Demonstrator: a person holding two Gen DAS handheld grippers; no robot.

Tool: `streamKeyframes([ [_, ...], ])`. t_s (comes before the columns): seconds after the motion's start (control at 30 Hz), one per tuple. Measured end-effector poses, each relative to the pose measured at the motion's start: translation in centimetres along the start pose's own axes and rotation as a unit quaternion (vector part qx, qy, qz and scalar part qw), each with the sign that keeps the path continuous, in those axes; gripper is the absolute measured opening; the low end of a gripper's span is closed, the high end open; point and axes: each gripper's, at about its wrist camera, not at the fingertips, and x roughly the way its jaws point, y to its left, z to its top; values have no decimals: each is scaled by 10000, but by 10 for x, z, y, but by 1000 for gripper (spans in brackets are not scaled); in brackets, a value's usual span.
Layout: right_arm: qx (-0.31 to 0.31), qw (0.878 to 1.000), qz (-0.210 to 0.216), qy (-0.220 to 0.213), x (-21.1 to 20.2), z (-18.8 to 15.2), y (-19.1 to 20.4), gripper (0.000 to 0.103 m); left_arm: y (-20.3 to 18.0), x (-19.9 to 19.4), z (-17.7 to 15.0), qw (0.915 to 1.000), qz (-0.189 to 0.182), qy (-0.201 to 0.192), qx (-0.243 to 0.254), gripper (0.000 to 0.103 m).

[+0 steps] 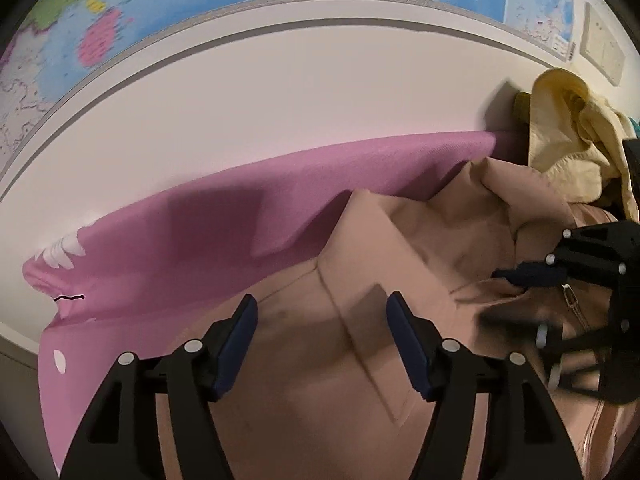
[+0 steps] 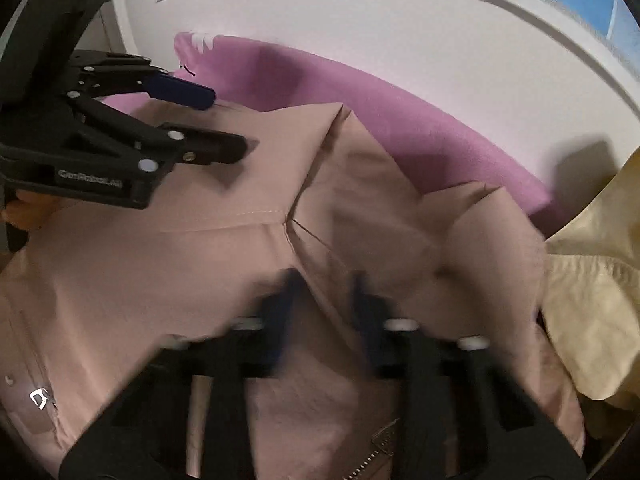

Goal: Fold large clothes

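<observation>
Two grippers hover over the beige jacket point(image 1: 360, 360): left gripper point(image 1: 322, 346) fingers spread apart, right gripper point(image 2: 324, 312) blurred, fingers apart.

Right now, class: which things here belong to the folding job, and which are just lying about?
In the job:
beige jacket
left tool
right tool

Lying about:
pink garment
yellow garment
wall map

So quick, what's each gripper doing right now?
Left gripper: open, over the beige jacket, holding nothing.
Right gripper: blurred; cannot tell.
</observation>
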Motion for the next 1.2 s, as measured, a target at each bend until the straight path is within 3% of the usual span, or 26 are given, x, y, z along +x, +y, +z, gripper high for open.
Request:
streamKeyframes([
  [0.07, 26, 10000, -71, -11, 0, 1, 1, 6, 13, 0, -3, 10000, 18, -52, 54, 65],
  [0.1, 51, 9999, -117, -56, -1, 2, 1, 4, 0, 4, -4, 9999, 38, -79, 73, 65],
  [0.3, 540, 9935, -463, -884, -24, 25, -14, 3, 20, -21, -26, 9994, 119, -339, -19, 65],
  [0.37, 703, 9918, -489, -946, -21, 35, -21, 3, 26, -29, -29, 9987, 205, -465, -63, 66],
  [0.5, 1155, 9887, -665, -688, 20, 53, -32, 4, 32, -40, -25, 9981, 177, -552, -217, 68],
  [0.67, 1443, 9844, -925, -390, 41, 48, -38, 6, 24, -82, -73, 9980, -260, -515, -270, 74],
  [0.7, 1486, 9836, -898, -497, 32, 47, -38, 9, 25, -85, -82, 9979, -333, -487, -272, 76],
  [0.73, 1561, 9819, -841, -669, 16, 42, -37, 20, 25, -90, -102, 9981, -381, -416, -263, 76],
  [0.8, 1653, 9802, -671, -865, -21, 28, -35, 36, 29, -96, -133, 9975, -540, -346, -289, 76],
  [0.9, 1633, 9792, -338, -1156, -84, -13, -24, 51, 36, -117, -176, 9935, -929, -382, -526, 76],
  [1.03, 1731, 9753, 30, -1371, -153, -101, 10, 61, 45, -148, -223, 9831, -1507, -608, -850, 81],
  [1.2, 2269, 9646, 151, -1334, -197, -222, 55, 61, 30, -167, -266, 9787, -1778, -683, -766, 81],
])
